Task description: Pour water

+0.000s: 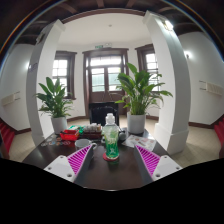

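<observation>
A home living room, shown by wooden-framed windows [105,72], two large potted plants [140,92] flanking a dark counter [110,170], white walls [205,70], tiled floor.

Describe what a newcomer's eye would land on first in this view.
The bottle, clear with a green label, stands upright on the dark table, between and just ahead of the open fingers of the hand-held gripper. Two leafy plants flank it further back: one left of the bottle, the larger to its right. Behind them, bright windows light the room.
</observation>
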The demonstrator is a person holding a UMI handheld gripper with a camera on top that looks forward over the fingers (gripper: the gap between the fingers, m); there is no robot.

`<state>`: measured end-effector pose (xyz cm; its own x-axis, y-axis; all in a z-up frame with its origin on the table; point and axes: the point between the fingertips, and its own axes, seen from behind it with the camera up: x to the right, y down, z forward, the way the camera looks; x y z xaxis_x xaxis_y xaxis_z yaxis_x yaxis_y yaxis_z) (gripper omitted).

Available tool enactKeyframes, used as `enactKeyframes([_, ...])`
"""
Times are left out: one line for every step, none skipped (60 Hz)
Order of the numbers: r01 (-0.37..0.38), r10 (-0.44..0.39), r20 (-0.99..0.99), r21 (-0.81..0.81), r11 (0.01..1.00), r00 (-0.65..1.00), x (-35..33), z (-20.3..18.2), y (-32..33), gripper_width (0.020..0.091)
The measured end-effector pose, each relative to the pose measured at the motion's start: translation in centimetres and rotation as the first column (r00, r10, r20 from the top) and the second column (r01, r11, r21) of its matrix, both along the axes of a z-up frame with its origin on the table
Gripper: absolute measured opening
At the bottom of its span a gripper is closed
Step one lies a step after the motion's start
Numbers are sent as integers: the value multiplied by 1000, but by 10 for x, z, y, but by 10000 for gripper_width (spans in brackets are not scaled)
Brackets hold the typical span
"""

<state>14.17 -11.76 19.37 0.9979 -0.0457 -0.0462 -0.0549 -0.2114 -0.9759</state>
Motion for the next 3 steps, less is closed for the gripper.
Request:
enactKeyframes([1, -1, 1, 0, 1000, 1000, 0, 0, 0, 836])
enactKeyframes([5, -5, 3, 0, 1000, 1000, -2, 0, 0, 837])
enactKeyframes([5, -5, 7, 0, 1000, 1000, -1, 0, 0, 836])
